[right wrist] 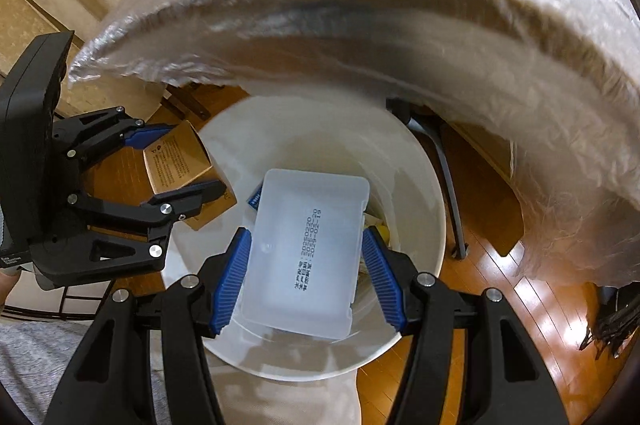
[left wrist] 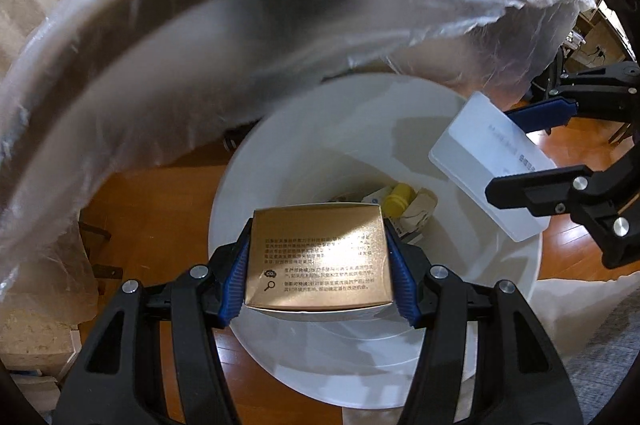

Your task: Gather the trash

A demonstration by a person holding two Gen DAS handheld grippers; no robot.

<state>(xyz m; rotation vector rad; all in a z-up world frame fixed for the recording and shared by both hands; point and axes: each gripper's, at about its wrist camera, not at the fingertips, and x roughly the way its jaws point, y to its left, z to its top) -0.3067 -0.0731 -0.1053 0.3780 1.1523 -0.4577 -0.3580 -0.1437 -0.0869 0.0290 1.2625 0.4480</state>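
Note:
My left gripper (left wrist: pixel 318 265) is shut on a gold cardboard box (left wrist: pixel 318 257) with dark print, held over the mouth of a round white bin (left wrist: pixel 532 265). My right gripper (right wrist: pixel 304 269) is shut on a clear plastic container (right wrist: pixel 304 253) with black printed text, also over the white bin (right wrist: pixel 420 169). At the bottom of the bin lie a yellow cap (left wrist: pixel 396 201) and crumpled paper (left wrist: pixel 420 213). The left wrist view shows the right gripper (left wrist: pixel 532 145) with the clear container (left wrist: pixel 488 169) at the right; the right wrist view shows the left gripper (right wrist: pixel 176 161) with the gold box (right wrist: pixel 180 161) at the left.
A table edge wrapped in clear plastic film (left wrist: pixel 200 25) overhangs the bin in both views (right wrist: pixel 400 5). The bin stands on a wooden floor (left wrist: pixel 152 209). Chair legs (right wrist: pixel 452 185) stand beside it, and a grey rug (left wrist: pixel 600 345) lies near it.

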